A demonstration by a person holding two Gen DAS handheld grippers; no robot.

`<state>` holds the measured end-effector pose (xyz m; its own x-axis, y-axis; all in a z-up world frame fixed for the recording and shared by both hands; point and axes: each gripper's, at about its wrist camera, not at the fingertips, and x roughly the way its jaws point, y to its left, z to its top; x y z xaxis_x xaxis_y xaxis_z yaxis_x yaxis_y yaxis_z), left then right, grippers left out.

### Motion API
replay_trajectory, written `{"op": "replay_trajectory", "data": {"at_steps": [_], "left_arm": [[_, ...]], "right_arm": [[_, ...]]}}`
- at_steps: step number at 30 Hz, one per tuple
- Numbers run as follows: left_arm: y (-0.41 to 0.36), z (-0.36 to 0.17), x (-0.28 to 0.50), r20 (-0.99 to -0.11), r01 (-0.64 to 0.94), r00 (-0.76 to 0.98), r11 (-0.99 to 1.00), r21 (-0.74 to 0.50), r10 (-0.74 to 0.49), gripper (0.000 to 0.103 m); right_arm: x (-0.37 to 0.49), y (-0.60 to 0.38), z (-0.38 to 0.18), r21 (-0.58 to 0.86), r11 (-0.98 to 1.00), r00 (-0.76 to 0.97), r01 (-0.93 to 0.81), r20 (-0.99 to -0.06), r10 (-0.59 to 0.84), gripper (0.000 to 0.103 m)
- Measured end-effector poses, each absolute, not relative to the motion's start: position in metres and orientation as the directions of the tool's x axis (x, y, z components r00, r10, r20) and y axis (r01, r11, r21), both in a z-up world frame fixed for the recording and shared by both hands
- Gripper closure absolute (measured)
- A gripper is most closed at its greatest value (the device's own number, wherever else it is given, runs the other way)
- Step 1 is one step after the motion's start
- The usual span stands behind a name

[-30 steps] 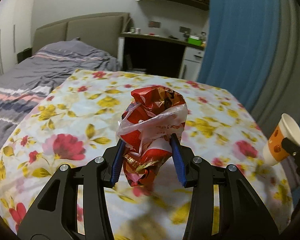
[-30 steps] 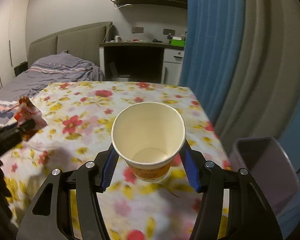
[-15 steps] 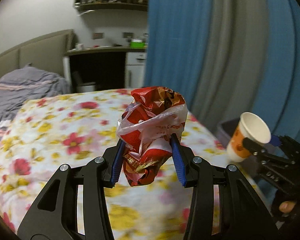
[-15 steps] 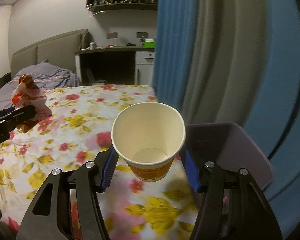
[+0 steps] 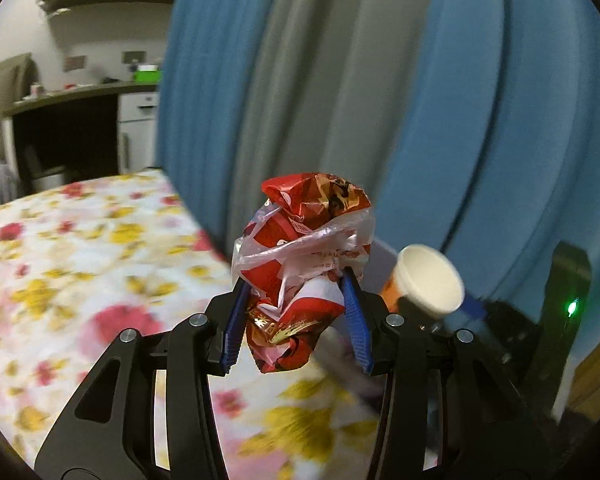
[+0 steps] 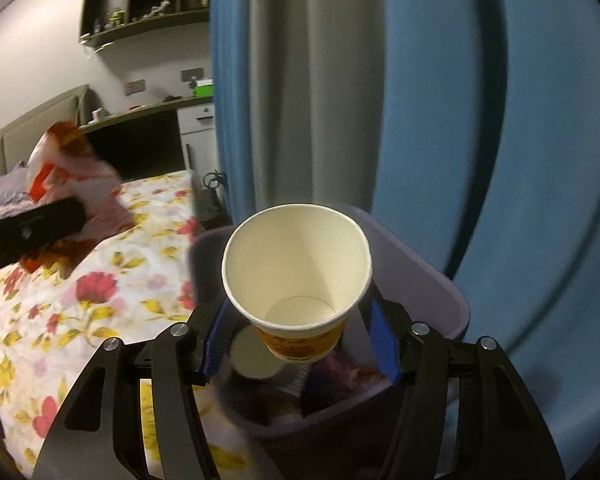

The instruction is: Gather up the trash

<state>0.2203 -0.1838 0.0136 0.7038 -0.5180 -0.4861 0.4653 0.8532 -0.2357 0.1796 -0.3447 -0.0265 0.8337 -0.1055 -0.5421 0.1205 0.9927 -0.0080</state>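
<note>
My left gripper (image 5: 296,320) is shut on a crumpled red and white snack bag (image 5: 304,256), held in the air past the right edge of the floral bed. My right gripper (image 6: 300,336) is shut on an empty paper cup (image 6: 296,276) with an orange band, held directly over a grey-purple trash bin (image 6: 428,280). The bin holds another cup (image 6: 256,356) and some wrappers. The cup also shows in the left wrist view (image 5: 428,280), and the snack bag in the right wrist view (image 6: 68,176).
The bed with the floral cover (image 6: 60,304) lies left of the bin. Blue and grey curtains (image 6: 420,100) hang close behind the bin. A desk and drawers (image 6: 192,120) stand at the far wall.
Both grippers have swung right, away from the bed toward the curtains. The cup now hangs over the bin, and the snack bag has come near the bed's right edge.
</note>
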Motion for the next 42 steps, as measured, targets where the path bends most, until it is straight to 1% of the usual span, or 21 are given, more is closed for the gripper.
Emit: {"op": "replay_trajectory", "data": {"at_steps": [4,9,13,16,17,18,20,23,25,27,29,32,33,34,36,39,42], "left_arm": [[-0.219,-0.004,0.247,-0.525,0.490,0.634,0.820,-0.295,-0.568,0.059],[-0.237,-0.029,0.273,-0.565,0.485,0.560,0.792,-0.370,-0.606,0.057],[-0.245,-0.044,0.285,-0.578,0.472,0.514,0.772,-0.426,-0.634,0.055],[-0.251,-0.049,0.291,-0.582,0.470,0.498,0.764,-0.443,-0.644,0.045],[-0.252,-0.050,0.292,-0.583,0.472,0.489,0.759,-0.449,-0.649,0.041],[-0.253,-0.051,0.294,-0.580,0.475,0.482,0.752,-0.457,-0.657,0.035],[-0.252,-0.051,0.296,-0.576,0.472,0.492,0.756,-0.454,-0.653,0.028],[-0.246,-0.050,0.293,-0.586,0.447,0.523,0.784,-0.431,-0.620,0.026],[-0.239,-0.048,0.292,-0.589,0.433,0.540,0.798,-0.418,-0.601,0.023],[-0.228,-0.045,0.285,-0.593,0.411,0.575,0.826,-0.386,-0.564,0.019],[-0.217,-0.043,0.277,-0.595,0.389,0.606,0.849,-0.357,-0.528,0.015],[-0.201,-0.037,0.259,-0.589,0.350,0.669,0.892,-0.287,-0.453,0.013],[-0.196,-0.034,0.251,-0.585,0.338,0.691,0.905,-0.259,-0.425,0.012],[-0.190,-0.032,0.244,-0.584,0.316,0.714,0.922,-0.223,-0.386,0.011],[-0.178,-0.028,0.231,-0.566,0.290,0.750,0.939,-0.183,-0.342,0.006],[-0.161,-0.022,0.212,-0.544,0.240,0.795,0.963,-0.125,-0.269,0.006],[-0.144,-0.018,0.193,-0.533,0.189,0.820,0.978,-0.092,-0.209,0.006]], "right_arm": [[0.190,-0.357,-0.044,0.018,0.992,0.811,0.125,-0.578,-0.092,0.042],[0.198,-0.362,-0.057,0.029,0.992,0.793,0.122,-0.603,-0.080,0.041],[0.202,-0.366,-0.065,0.035,0.992,0.779,0.123,-0.622,-0.075,0.040],[0.203,-0.369,-0.068,0.038,0.992,0.769,0.122,-0.635,-0.071,0.038],[0.205,-0.372,-0.071,0.037,0.992,0.765,0.122,-0.640,-0.070,0.037],[0.204,-0.374,-0.072,0.038,0.992,0.762,0.121,-0.644,-0.068,0.033],[0.203,-0.375,-0.073,0.040,0.991,0.759,0.124,-0.647,-0.069,0.029],[0.203,-0.375,-0.072,0.032,0.991,0.756,0.130,-0.650,-0.078,0.024],[0.199,-0.375,-0.072,0.025,0.991,0.757,0.133,-0.648,-0.085,0.024],[0.194,-0.374,-0.069,0.006,0.990,0.764,0.139,-0.637,-0.103,0.018],[0.186,-0.370,-0.064,-0.007,0.989,0.778,0.145,-0.617,-0.119,0.016],[0.178,-0.363,-0.055,-0.023,0.987,0.789,0.157,-0.598,-0.139,0.012],[0.176,-0.360,-0.052,-0.029,0.987,0.793,0.160,-0.591,-0.146,0.007],[0.171,-0.356,-0.049,-0.035,0.986,0.801,0.163,-0.578,-0.153,0.006],[0.168,-0.349,-0.043,-0.045,0.985,0.812,0.164,-0.560,-0.161,0.006],[0.160,-0.337,-0.036,-0.049,0.987,0.821,0.150,-0.550,-0.152,0.006],[0.154,-0.326,-0.029,-0.029,0.990,0.831,0.138,-0.541,-0.132,0.006]]}}
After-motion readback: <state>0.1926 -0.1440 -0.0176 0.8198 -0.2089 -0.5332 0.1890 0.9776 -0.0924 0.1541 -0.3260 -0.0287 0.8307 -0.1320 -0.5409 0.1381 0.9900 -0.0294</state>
